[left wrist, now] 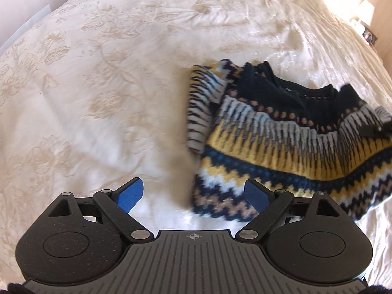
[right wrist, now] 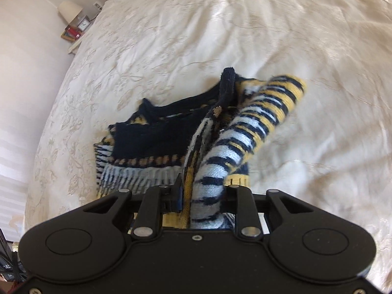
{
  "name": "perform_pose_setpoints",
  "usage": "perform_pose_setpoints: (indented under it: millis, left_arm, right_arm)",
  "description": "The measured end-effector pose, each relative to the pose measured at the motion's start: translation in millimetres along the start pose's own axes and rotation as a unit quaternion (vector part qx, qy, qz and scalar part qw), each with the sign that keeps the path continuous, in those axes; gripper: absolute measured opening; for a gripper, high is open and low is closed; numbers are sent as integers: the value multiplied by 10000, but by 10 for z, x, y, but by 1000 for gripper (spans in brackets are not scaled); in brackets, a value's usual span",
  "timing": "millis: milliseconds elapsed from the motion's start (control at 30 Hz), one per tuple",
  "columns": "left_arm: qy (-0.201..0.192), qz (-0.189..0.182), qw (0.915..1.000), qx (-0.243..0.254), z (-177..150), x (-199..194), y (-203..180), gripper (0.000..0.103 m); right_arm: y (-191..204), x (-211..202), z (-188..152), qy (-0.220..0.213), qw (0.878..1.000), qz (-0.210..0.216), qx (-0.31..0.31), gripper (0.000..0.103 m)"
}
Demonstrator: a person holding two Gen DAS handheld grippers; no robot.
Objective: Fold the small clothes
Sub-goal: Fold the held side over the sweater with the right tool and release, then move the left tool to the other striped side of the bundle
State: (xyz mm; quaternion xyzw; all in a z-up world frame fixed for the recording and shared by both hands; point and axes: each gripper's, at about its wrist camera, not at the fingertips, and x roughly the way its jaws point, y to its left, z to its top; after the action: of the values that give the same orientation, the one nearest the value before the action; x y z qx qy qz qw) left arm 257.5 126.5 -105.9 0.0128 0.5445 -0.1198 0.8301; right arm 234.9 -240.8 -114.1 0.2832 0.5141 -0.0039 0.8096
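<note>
One sweater (left wrist: 281, 132) lies collar away; right gripper (right wrist: 201, 193) pinches sleeve (right wrist: 259, 125), left gripper (left wrist: 193, 193) spread.

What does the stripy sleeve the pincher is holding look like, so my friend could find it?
On the big cream bedspread lies a zigzag-patterned sweater. Its sleeve rises from the right gripper, which pinches it. Only this part is lifted, banded navy, pale blue and yellow.

PLACE: home bedroom | EVIDENCE: wide bed (right wrist: 171, 36) under cream floral-embroidered bedspread (left wrist: 98, 73) | nightstand (right wrist: 73, 46) beside bed, carrying lamp (right wrist: 68, 11), small clock (right wrist: 84, 25), stacked books (right wrist: 72, 34) | plain pale wall (right wrist: 24, 73) | daylight at far corner
</note>
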Motion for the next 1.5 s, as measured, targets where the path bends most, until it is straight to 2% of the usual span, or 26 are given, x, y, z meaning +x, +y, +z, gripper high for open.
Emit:
perform_pose_setpoints:
  millis: [200, 333, 567, 667, 700, 800, 900, 967, 1067, 1167, 1300, 1500]
  left_arm:
    - [-6, -39, 10000, -91, 37, 2, 320, 90]
    - [52, -42, 9999, -81, 61, 26, 475, 90]
    - [125, -48, 9999, 47, 110, 46, 611, 90]
    - [142, -48, 9999, 61, 117, 52, 626, 90]
    - [149, -50, 9999, 67, 119, 53, 626, 90]
    - [174, -101, 9998, 43, 136, 57, 637, 90]
    - [182, -124, 9997, 41, 162, 56, 641, 90]
    - [161, -142, 9997, 66, 190, 46, 642, 90]
    - [101, -204, 9997, 65, 274, 23, 645, 90]
    - [54, -319, 9995, 68, 379, 10, 624, 90]
    - [50, -504, 9986, 122, 526, 35, 519, 90]
    - [201, -949, 9952, 148, 759, 177, 316, 90]
  right_arm:
    - [647, 275, 24, 134, 9994, 128, -302, 32]
    - [1041, 608, 10, 389, 9974, -29, -604, 32]
    - [1451, 1076, -127, 710, 9904, -521, -1070, 33]
    - [1539, 1161, -156, 732, 9882, -652, -1174, 36]
    - [1561, 1181, -159, 749, 9883, -635, -1168, 41]
    - [1641, 1127, -179, 599, 9899, -140, -1281, 53]
    - [1612, 888, -180, 240, 9899, 732, -1191, 52]
    - [1531, 687, -176, -39, 9901, 926, -1050, 52]
    - [1328, 408, -183, -364, 9911, 869, -935, 53]
    - [1174, 242, -241, -515, 9899, 376, -1270, 56]
    - [1175, 191, -509, -459, 9762, -77, -2120, 57]
    - [1544, 312, -1188, -505, 9312, -264, -3600, 61]
